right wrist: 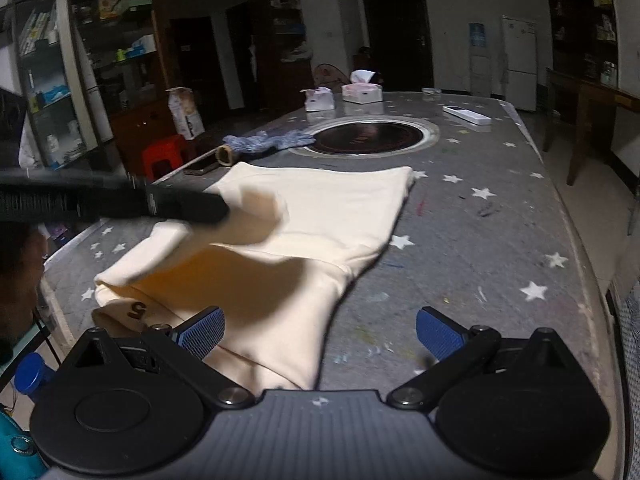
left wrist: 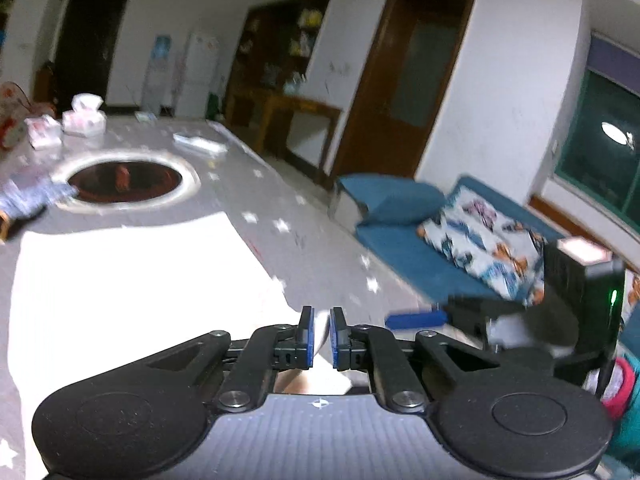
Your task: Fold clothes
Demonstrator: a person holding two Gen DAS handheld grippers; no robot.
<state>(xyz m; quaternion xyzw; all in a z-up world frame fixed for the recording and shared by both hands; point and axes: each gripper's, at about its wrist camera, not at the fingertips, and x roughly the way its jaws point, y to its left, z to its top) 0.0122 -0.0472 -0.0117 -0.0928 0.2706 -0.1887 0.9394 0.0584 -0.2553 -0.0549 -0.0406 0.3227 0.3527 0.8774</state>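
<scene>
The left gripper (left wrist: 322,330) is clamped on a bit of the cream garment (right wrist: 320,216), which spreads ahead and to its left. The right gripper (right wrist: 320,332) is wide open with nothing in it, the cloth's near edge by its left finger.

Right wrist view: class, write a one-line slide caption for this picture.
Open right gripper hovers over a cream garment spread on a star-patterned table, partly folded.

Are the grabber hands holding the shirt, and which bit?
The left gripper pinches an edge of the cream garment, though exactly which edge is unclear. The right gripper is wide open and holds nothing.
</scene>
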